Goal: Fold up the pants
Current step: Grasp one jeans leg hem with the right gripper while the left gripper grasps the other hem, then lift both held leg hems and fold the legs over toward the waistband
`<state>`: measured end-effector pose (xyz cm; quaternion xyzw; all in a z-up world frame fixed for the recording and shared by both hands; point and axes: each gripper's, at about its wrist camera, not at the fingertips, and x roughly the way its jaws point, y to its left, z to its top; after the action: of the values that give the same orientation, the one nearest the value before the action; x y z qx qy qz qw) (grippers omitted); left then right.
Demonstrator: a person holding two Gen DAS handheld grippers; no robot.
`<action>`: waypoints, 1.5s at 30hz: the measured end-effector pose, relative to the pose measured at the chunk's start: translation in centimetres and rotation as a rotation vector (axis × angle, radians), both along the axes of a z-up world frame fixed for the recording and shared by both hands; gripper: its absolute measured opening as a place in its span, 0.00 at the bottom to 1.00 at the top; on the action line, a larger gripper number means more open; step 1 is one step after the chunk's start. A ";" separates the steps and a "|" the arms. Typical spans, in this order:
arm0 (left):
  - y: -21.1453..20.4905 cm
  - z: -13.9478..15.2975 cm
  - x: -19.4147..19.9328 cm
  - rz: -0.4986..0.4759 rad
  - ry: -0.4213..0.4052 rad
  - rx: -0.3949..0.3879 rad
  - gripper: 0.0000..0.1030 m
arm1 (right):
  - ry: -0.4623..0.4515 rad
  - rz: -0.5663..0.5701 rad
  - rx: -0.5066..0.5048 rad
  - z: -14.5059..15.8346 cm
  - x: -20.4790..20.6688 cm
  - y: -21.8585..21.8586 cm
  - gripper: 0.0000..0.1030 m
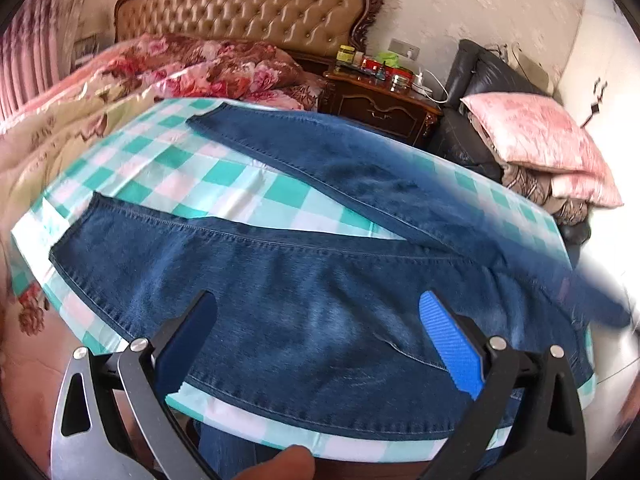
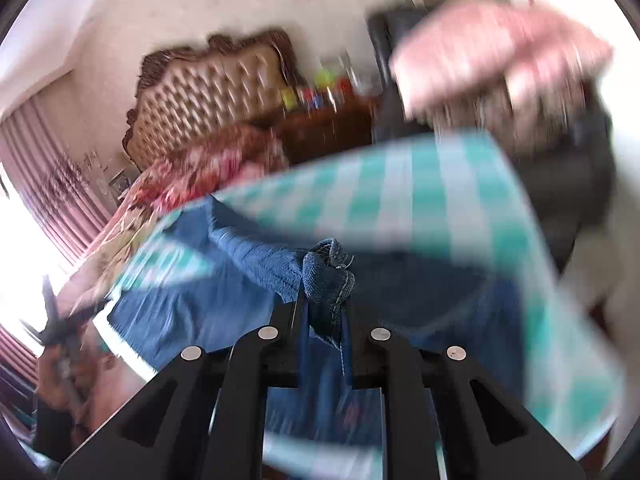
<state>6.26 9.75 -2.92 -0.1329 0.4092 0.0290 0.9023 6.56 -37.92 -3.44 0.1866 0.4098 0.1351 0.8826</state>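
1. The pants [image 1: 304, 292] lie on the checked counter [image 1: 224, 184], legs running lengthwise toward the headboard [image 1: 248, 4].
2. The left hand-held gripper [image 1: 316, 320] hovers released above them.
3. The right hand-held gripper [image 2: 324, 280] is clenched on bunched denim.

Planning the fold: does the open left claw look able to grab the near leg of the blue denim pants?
Probably yes: the left claw hovers open directly above the blue denim pants with nothing between.
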 end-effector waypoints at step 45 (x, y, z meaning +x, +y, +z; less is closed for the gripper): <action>22.0 -4.6 7.5 0.184 0.067 -0.502 0.01 | 0.190 -0.233 0.009 -3.9 0.1 -10.9 0.16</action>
<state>13.75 31.72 -7.54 -0.3882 0.4192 0.0130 0.8206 6.66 -48.78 -7.37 0.2490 0.4666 0.0152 0.8486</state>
